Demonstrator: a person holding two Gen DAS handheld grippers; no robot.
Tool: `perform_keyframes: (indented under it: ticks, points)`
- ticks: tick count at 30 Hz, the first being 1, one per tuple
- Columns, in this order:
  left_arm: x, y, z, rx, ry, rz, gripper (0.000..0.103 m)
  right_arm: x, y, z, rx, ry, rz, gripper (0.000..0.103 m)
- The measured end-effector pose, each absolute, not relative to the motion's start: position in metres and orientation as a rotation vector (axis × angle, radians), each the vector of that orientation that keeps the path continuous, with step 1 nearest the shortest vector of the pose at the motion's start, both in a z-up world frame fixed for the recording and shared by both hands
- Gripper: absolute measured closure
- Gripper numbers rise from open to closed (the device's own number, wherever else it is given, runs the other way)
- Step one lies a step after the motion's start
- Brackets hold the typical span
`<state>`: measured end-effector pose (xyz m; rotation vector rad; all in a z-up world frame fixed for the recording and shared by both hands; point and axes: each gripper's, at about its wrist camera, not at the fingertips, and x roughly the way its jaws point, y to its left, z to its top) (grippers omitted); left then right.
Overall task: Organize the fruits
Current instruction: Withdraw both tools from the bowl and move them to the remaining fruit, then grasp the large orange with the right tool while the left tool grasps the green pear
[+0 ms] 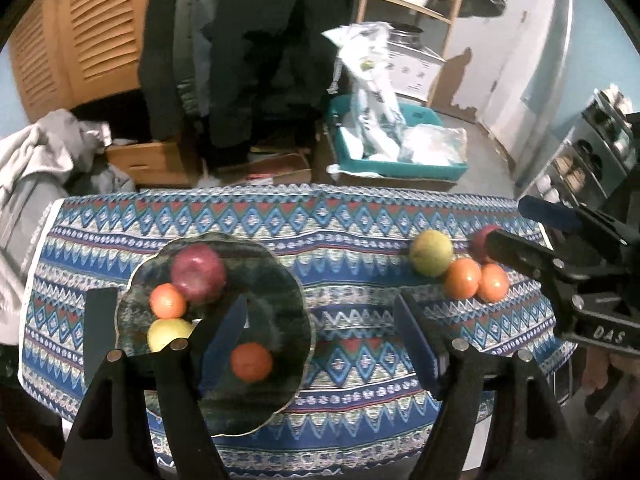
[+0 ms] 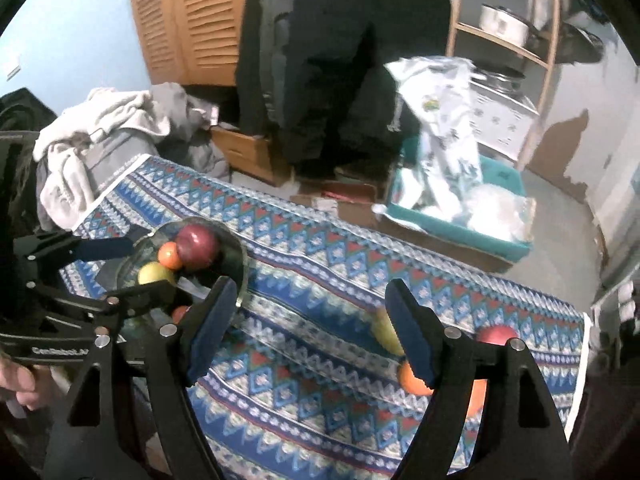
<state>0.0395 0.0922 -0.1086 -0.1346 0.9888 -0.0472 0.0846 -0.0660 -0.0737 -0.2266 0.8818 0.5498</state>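
1. Both tools empty, jaws apart: the left gripper [image 1: 320,328] hangs over the dark plate [image 1: 288,280], which holds a red apple [image 1: 198,274], two oranges and a yellow fruit.
2. At two o'clock, four loose fruits cluster on the patterned cloth [image 1: 352,220], beside the right gripper [image 2: 308,320].
3. Risk: a green apple [image 1: 432,252] nudged off-centre could roll off the nearby edge.
4. The plate overhangs; a hard drop might tip it.
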Motion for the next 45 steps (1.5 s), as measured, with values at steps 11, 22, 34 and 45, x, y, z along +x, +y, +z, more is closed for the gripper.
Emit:
perform_keyframes:
  ticks: [11, 22, 34, 45]
  points:
    - [0.051, 0.04, -0.113, -0.062, 1.019, -0.125, 0.026, 0.093, -0.148, -0.083, -0.136, 0.904, 0.427, 0.026]
    - [0.065, -0.003, -0.131, -0.009, 1.077, -0.181, 0.026, 0.1, -0.213, -0.1, -0.064, 0.938, 0.328, 0.026]
    - [0.083, -0.026, -0.155, -0.009, 1.135, -0.215, 0.026, 0.109, -0.239, -0.137, -0.056, 1.016, 0.282, 0.026]
    - [0.105, -0.029, -0.194, -0.016, 1.211, -0.197, 0.026, 0.122, -0.246, -0.191, -0.088, 1.162, 0.263, 0.026]
